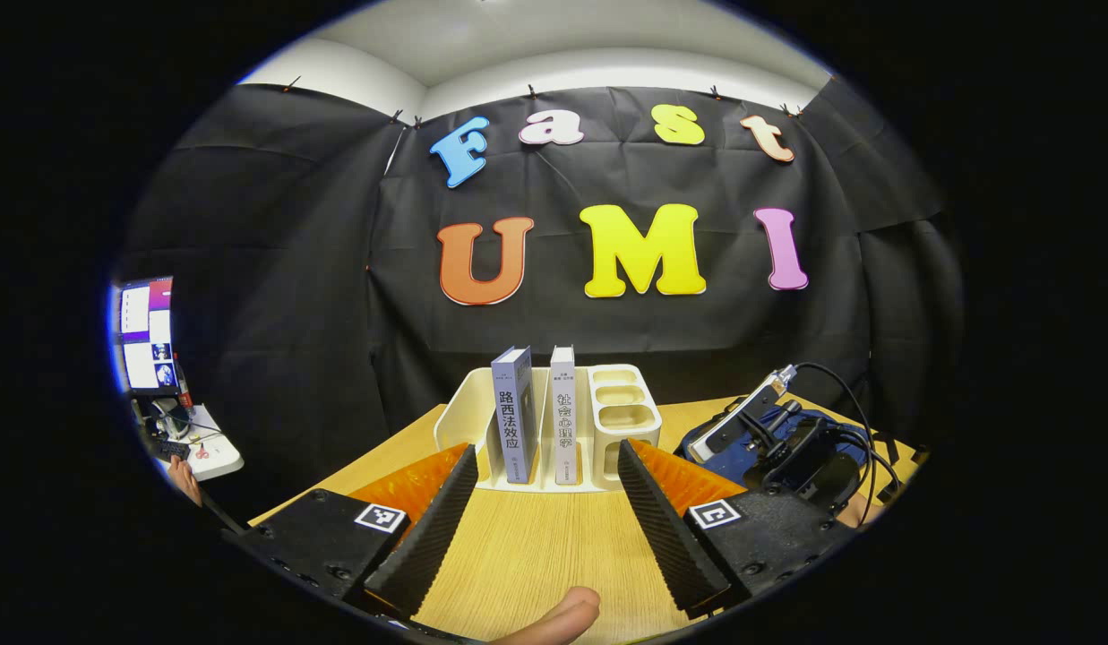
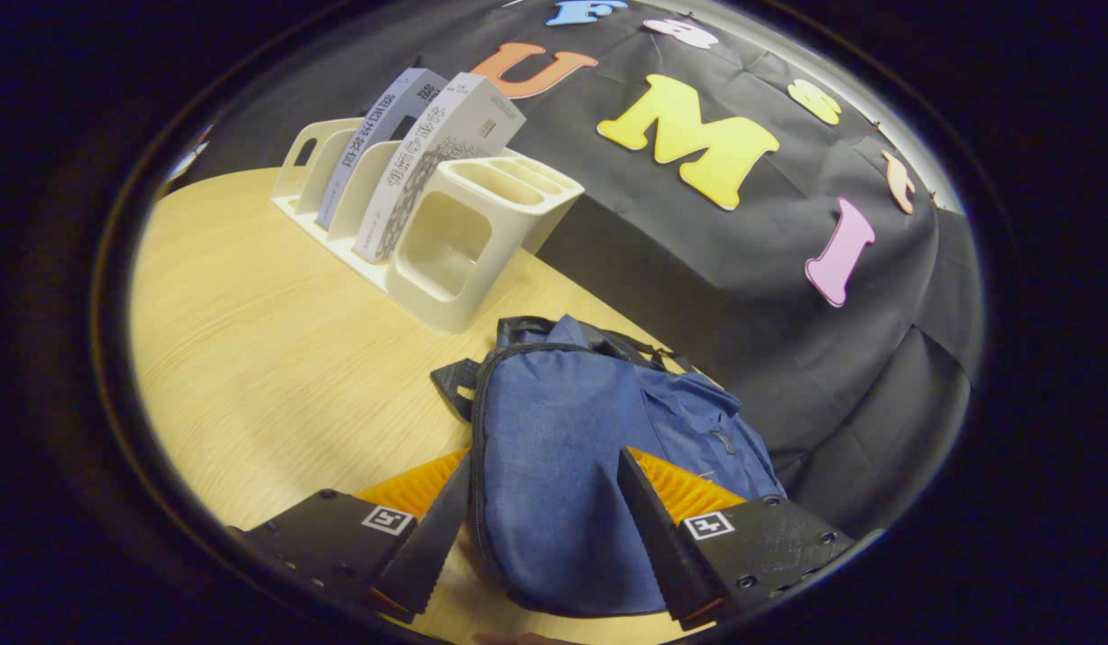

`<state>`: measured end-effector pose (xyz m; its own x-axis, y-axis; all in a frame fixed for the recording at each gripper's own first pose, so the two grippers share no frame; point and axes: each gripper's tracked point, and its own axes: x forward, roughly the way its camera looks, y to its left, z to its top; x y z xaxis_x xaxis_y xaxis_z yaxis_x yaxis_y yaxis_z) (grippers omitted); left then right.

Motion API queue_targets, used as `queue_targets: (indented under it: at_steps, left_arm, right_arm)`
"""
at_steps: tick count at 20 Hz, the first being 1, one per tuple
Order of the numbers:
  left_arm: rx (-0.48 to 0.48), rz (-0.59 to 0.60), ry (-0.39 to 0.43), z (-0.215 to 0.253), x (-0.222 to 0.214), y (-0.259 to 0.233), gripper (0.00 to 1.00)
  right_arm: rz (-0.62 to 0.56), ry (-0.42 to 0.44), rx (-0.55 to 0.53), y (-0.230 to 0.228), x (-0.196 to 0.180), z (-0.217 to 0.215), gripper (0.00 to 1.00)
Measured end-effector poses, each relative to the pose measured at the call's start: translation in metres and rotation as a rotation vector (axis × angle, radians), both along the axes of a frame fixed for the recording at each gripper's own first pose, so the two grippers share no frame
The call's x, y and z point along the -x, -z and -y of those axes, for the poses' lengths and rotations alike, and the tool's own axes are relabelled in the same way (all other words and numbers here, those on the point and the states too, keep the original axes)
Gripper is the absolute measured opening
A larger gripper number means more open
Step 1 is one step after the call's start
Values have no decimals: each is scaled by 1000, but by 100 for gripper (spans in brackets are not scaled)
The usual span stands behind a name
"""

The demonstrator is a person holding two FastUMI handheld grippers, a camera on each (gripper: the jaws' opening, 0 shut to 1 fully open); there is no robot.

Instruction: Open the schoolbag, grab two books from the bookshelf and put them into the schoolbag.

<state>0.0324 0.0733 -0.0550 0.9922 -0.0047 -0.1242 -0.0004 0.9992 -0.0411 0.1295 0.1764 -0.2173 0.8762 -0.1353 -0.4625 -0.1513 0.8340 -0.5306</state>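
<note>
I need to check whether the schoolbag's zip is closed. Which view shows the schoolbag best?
The right gripper view: the schoolbag lies large between the open right claw, its zip line running along its left edge. In the left gripper view, the schoolbag is mostly hidden behind the other gripper.

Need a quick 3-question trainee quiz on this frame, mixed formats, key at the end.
1. True or false: both books stand upright in the white bookshelf on the table.
2. Multiple choice: the right tool is
A. shut on a book
B. open, fingers either side of the blue schoolbag
C. inside the bookshelf
3. Short answer: in the left gripper view, what lies between the fingers of the left tool?

Key
1. True.
2. B.
3. Bare table; the tool is open and aimed toward the books, holding nothing. The schoolbag's zip looks closed, though not all of it can be seen.
</note>
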Motion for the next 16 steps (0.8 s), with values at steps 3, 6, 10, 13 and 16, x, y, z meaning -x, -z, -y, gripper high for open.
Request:
queue_targets:
  at_steps: [3, 6, 10, 13, 16]
  left_arm:
    - [2, -6, 9, 2, -2, 2, 99]
    - [9, -14, 12, 4, -3, 4, 99]
    - [27, -6, 21, 7, -3, 2, 98]
    - [54, -6, 21, 13, -6, 3, 99]
    - [41, -22, 38, 24, -11, 10, 99]
  right_arm:
    - [24, 6, -21, -14, -1, 2, 95]
    - [70, 43, -44, -37, -5, 11, 88]
    - [108, 86, -2, -48, -30, 24, 80]
    - [79, 63, -34, -38, -37, 18, 50]
    - [127, 44, -45, -48, -41, 20, 36]
